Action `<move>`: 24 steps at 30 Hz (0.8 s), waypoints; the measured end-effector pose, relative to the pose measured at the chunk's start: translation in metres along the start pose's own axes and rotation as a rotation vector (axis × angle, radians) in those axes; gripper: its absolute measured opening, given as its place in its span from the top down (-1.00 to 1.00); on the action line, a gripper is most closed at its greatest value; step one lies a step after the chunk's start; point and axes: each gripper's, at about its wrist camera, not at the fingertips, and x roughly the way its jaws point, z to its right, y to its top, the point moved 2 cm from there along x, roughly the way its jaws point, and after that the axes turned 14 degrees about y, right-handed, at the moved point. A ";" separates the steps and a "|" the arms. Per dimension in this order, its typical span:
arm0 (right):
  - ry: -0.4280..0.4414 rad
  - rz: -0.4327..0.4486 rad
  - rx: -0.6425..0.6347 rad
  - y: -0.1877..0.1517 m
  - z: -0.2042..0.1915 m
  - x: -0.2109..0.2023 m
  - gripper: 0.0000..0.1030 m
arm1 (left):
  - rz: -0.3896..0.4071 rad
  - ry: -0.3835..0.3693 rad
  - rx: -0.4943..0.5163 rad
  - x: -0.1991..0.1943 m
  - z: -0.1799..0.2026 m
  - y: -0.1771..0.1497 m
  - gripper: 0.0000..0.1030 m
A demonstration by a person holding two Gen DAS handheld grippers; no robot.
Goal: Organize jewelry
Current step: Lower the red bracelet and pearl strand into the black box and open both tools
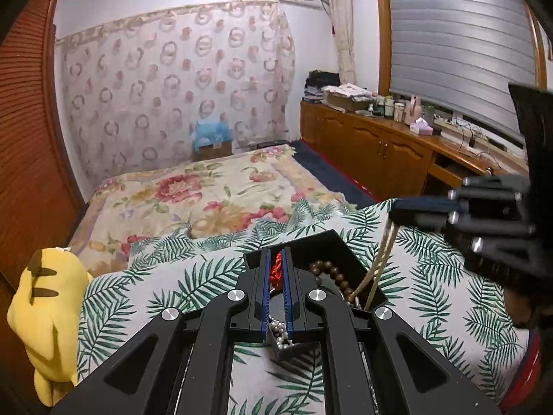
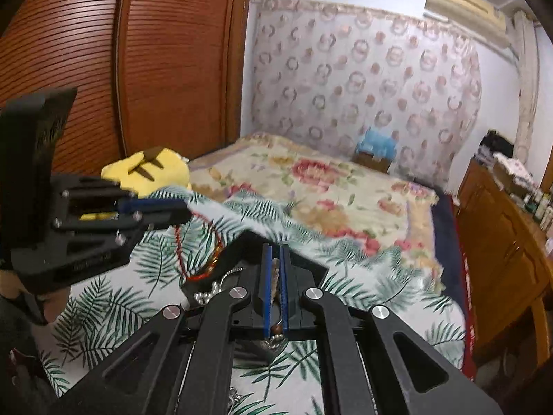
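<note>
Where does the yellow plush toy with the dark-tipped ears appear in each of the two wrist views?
Left wrist view: the yellow plush toy is at the lower left edge, beside the palm-leaf patterned cover.
Right wrist view: the toy is at left of centre, just beyond the left gripper.
Shared landmark: the open black jewelry box on the cover.

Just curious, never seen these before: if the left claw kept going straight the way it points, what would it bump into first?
Probably the far wall of the black jewelry box just beyond the left claw, which is shut on a red cord. Past that lies the palm-leaf bedcover. Depth is hard to judge in this fisheye view.
</note>
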 end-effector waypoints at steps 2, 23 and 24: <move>0.019 -0.012 0.025 -0.008 0.003 0.008 0.89 | -0.009 -0.001 -0.001 0.005 0.002 0.001 0.89; 0.046 -0.044 0.071 -0.056 0.014 0.003 0.72 | -0.111 0.006 0.018 0.063 0.014 -0.002 0.86; 0.046 -0.047 0.074 -0.060 0.014 0.002 0.72 | -0.115 0.001 0.022 0.063 0.015 -0.001 0.85</move>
